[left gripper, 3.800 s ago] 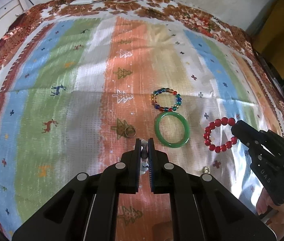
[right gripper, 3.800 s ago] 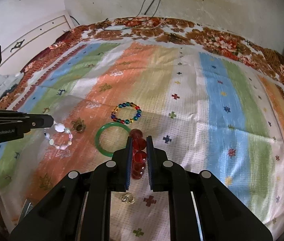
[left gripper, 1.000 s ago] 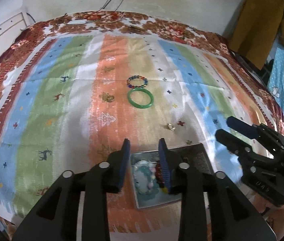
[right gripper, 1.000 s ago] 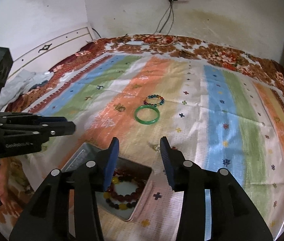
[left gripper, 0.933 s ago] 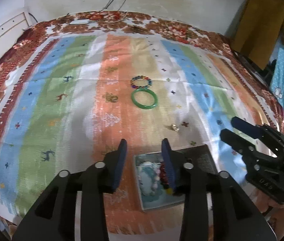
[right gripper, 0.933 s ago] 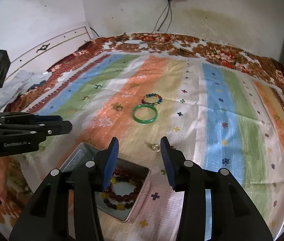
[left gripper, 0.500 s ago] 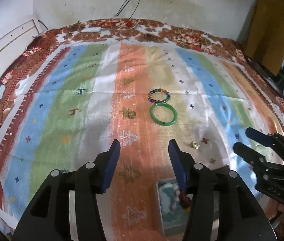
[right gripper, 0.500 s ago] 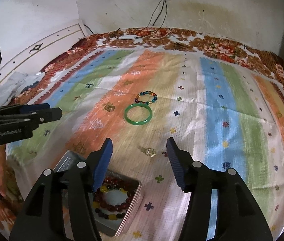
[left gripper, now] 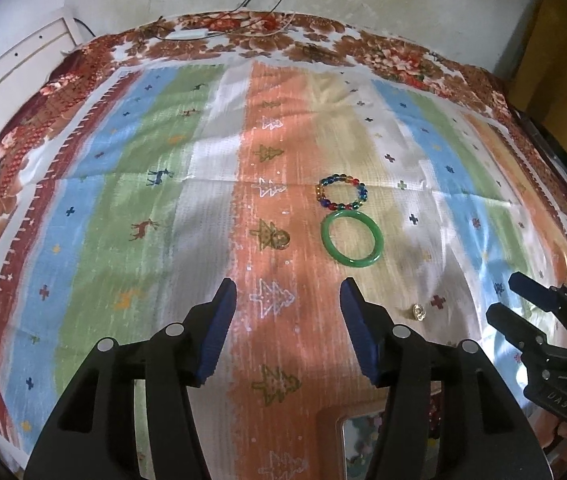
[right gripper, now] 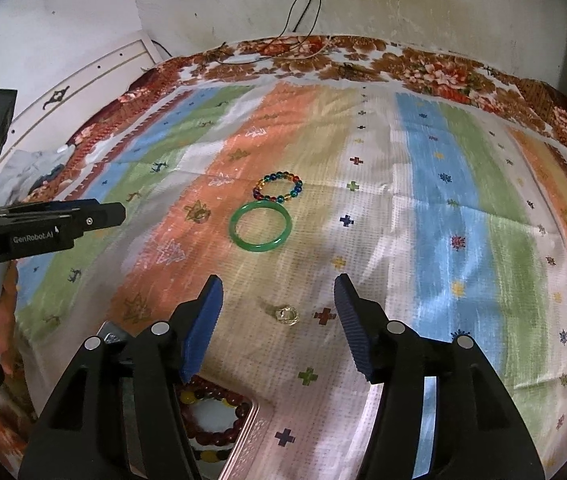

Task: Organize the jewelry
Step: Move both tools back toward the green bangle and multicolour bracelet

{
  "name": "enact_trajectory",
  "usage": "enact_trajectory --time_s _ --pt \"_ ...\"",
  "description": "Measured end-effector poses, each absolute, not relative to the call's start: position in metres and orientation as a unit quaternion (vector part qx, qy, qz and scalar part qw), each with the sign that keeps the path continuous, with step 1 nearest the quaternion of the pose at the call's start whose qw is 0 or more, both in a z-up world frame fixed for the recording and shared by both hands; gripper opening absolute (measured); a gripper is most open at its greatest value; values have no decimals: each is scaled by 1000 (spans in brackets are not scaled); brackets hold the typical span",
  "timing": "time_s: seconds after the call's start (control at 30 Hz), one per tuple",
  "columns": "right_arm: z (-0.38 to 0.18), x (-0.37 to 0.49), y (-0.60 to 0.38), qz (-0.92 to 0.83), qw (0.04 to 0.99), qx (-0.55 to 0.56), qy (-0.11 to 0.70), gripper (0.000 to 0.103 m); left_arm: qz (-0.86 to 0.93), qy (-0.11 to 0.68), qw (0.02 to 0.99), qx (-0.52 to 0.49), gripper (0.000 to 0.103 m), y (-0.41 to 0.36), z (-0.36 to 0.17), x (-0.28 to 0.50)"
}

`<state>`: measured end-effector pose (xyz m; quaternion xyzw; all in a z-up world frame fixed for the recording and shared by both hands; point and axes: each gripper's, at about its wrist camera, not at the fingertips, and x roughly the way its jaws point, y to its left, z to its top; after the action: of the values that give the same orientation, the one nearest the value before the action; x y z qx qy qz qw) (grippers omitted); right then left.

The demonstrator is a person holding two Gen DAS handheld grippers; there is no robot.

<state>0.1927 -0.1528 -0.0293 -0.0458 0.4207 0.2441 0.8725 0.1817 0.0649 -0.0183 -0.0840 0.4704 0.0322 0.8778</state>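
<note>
Currently on the bed, over a striped bedspread (right gripper: pixel 423 200):

- Green bangle (right gripper: pixel 261 227), flat, mid-spread; multicoloured bead bracelet (right gripper: pixel 279 187) touching or just beyond its far edge.
- Small gold ring (right gripper: pixel 286 314), near side, lying ahead of the right claw (right gripper: pixel 277 316) and between its finger lines in that view.
- Second ring, brownish (left gripper: pixel 280 239), left of the bangle, hard to read against the tree motif.
- Metal tin (right gripper: pixel 243 432), nearest edge, already holding a dark red bead bracelet (right gripper: pixel 219 428); a pale bracelet shows dimly in the left wrist view.
- Left claw (left gripper: pixel 288 320): jaws opening, nothing between them. Right claw: jaws spread wide, empty.

Risks, as judged:
- Gold ring is low and small; pads closing on soft cloth may pinch fabric or flick the ring aside.
- Bangle is smooth and rigid; a grip on its rim may slip.
- Bangle and bead bracelet lie so close that lifting one may drag the other.
- Both claws hover close together; converging on the middle pieces could make them collide.
</note>
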Motion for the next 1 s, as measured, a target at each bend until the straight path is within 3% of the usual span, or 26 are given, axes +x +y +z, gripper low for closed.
enact_trajectory --time_s 1.0 --pt "-59 259 -124 242 852 -43 463 58 21 533 840 -104 55 80 -60 246"
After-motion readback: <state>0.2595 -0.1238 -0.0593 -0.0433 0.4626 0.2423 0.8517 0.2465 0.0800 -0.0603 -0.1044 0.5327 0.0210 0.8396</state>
